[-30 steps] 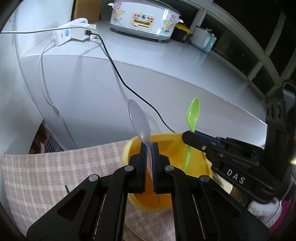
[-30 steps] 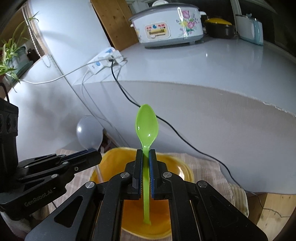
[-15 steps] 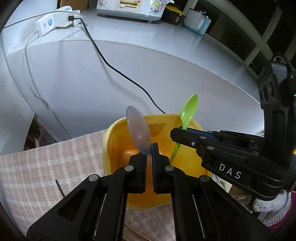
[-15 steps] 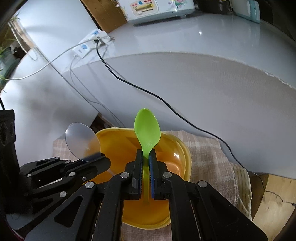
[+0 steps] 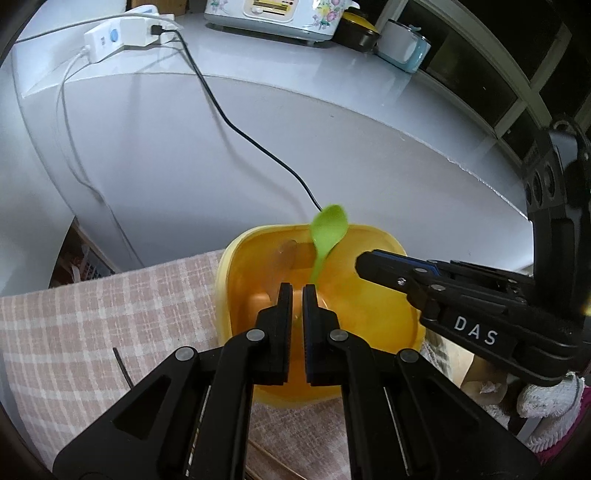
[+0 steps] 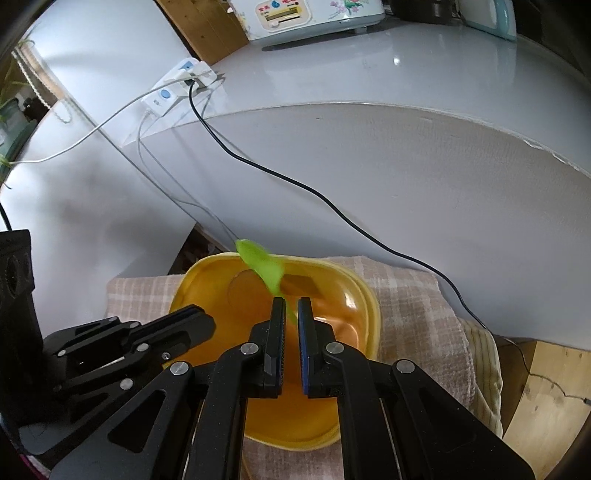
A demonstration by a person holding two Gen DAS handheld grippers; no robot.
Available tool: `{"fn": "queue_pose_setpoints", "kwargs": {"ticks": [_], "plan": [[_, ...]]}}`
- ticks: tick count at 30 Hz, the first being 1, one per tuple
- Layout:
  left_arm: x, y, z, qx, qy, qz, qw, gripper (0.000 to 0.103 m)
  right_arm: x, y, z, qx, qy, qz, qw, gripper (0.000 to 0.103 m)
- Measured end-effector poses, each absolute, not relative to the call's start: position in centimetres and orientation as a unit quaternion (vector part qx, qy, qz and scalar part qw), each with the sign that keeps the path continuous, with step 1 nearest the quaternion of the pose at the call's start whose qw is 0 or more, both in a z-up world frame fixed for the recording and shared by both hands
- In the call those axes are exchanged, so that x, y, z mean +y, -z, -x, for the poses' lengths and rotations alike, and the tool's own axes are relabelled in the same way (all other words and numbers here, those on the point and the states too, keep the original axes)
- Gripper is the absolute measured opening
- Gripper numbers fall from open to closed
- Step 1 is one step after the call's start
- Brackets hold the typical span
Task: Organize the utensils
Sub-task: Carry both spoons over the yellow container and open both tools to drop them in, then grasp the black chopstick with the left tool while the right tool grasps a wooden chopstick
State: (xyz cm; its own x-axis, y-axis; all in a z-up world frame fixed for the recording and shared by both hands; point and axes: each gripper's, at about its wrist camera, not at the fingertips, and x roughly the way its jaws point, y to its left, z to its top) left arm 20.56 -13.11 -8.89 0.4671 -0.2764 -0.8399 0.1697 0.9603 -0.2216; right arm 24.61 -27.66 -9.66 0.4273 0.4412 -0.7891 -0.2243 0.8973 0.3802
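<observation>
A: How are the fingers of the left gripper (image 5: 297,291) standing?

B: They are standing only a slit apart, and the orange bowl floor is showing through the gap. They are not clenching anything I can make out. The clear spoon (image 5: 284,254) is lying past the tips, leaning faintly against the far wall of the yellow bowl (image 5: 369,230).

A: And the right gripper (image 6: 291,304)?

B: Its own camera is showing a similar narrow slit, with a sliver of the green spoon (image 5: 328,227) crossing it. That spoon is blurring and tipping to the left. Whether the pads are pressing it I cannot tell from there.

A: Is the left wrist view settling that?

B: Yes. There the green handle is standing clear to the left of the right gripper's tips, so it is released, its head poking over the far rim.

A: What is lying around the bowl?

B: The bowl is sitting on a checked cloth (image 5: 110,295). Beyond it a black cable (image 5: 258,144) is trailing down a white counter (image 5: 332,92) from a power strip (image 5: 110,35), with a flowered rice cooker (image 5: 273,11) at the far edge.
</observation>
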Motion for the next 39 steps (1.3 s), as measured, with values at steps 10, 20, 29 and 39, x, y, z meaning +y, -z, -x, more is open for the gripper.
{"fn": "queue_pose_setpoints", "kwargs": {"ticks": [10,20,29,39], "plan": [[-9.9,4.8,-17.0,0.465,0.111,0.072,0.875,0.002,-28.5,7.1,-21.3,0.474,-0.218,-0.114,0.846,0.005],[-3.8,3.7,-13.4,0.466,0.075,0.077,0.878,0.009,-27.6,6.2,-16.8,0.469,-0.242,-0.134,0.838,0.017],[1.5,7.4,-10.8,0.506,0.040,0.103,0.855,0.010,-24.5,6.9,-13.4,0.481,-0.278,-0.103,0.825,0.018],[3.0,15.5,-8.6,0.589,0.023,0.154,0.793,0.010,-21.1,13.6,-11.9,0.554,-0.284,-0.055,0.781,0.018]]}}
